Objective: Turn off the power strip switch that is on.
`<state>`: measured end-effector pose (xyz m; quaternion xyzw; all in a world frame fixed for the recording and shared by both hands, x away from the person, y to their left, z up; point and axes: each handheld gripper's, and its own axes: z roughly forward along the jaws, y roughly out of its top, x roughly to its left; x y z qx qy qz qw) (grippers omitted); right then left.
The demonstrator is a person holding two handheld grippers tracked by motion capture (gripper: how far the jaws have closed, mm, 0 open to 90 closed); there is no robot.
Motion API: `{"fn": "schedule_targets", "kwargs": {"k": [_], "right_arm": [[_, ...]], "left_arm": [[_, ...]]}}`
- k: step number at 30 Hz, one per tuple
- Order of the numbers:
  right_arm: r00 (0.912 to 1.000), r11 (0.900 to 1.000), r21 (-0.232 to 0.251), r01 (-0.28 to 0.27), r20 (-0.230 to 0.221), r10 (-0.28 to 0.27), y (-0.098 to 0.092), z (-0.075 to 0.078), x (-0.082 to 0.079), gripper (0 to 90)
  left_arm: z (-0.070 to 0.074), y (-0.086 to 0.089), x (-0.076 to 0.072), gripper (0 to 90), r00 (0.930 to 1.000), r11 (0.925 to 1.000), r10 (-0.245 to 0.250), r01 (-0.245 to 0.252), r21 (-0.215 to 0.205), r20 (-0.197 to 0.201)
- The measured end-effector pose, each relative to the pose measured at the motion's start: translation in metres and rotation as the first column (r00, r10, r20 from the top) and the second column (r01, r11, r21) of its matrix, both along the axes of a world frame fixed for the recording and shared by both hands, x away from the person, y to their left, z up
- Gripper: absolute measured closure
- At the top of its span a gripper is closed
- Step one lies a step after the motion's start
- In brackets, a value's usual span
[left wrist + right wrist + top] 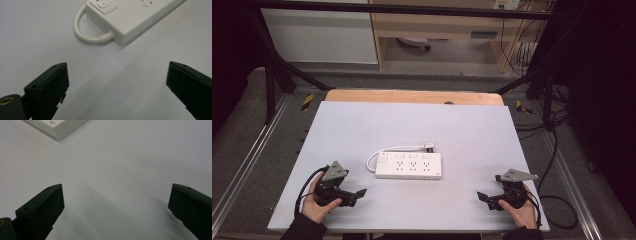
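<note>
A pale grey table (362, 125) carries a white power strip (409, 165) near its middle, its cord (398, 148) looping along the far side.

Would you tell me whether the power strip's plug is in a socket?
Unplugged: the plug lies loose on the table behind the power strip.

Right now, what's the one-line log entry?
left tool: open, empty | right tool: open, empty | power strip: table centre, untouched, cord looped left
</note>
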<state>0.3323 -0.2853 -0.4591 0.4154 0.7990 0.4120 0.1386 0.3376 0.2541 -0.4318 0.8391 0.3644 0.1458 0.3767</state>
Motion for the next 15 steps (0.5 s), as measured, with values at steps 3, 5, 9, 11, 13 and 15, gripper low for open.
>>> {"fn": "schedule_targets", "kwargs": {"k": [3, 5, 9, 11, 13, 15], "right_arm": [[1.0, 1.0, -0.001, 0.001, -0.002, -0.001, 0.0, 0.0001, -0.0001, 0.9], [1.0, 1.0, -0.001, -0.001, 0.0, 0.001, -0.0001, 0.0001, 0.0, 0.9], [1.0, 1.0, -0.004, 0.002, -0.001, -0.002, -0.0001, 0.0001, 0.0, 0.9], [1.0, 1.0, -0.002, 0.004, -0.001, -0.004, 0.0, 0.0, -0.0001, 0.9], [1.0, 1.0, -0.006, 0.002, 0.0, -0.002, -0.0001, 0.0002, -0.0003, 0.9], [1.0, 1.0, -0.005, 0.003, 0.001, -0.003, -0.0003, 0.0004, -0.0002, 0.9]], "left_arm": [[0.0018, -0.0014, 0.0001, 4.2, 1.0, 1.0, -0.002, 0.002, 0.001, 0.001], [0.0031, -0.0021, 0.0, 4.2, 1.0, 1.0, -0.001, 0.001, 0.001, 0.004], [0.0052, -0.0036, 0.0006, 4.2, 1.0, 1.0, 0.003, -0.003, 0.003, 0.004], [0.0061, -0.0044, 0.0007, 4.2, 1.0, 1.0, -0.001, 0.001, 0.006, 0.005], [0.007, -0.0049, 0.0008, 4.2, 1.0, 0.9999, 0.002, -0.002, 0.01, 0.006], [0.0078, -0.0057, 0.0008, 4.2, 1.0, 0.9999, 0.002, -0.002, 0.012, 0.006]]}}
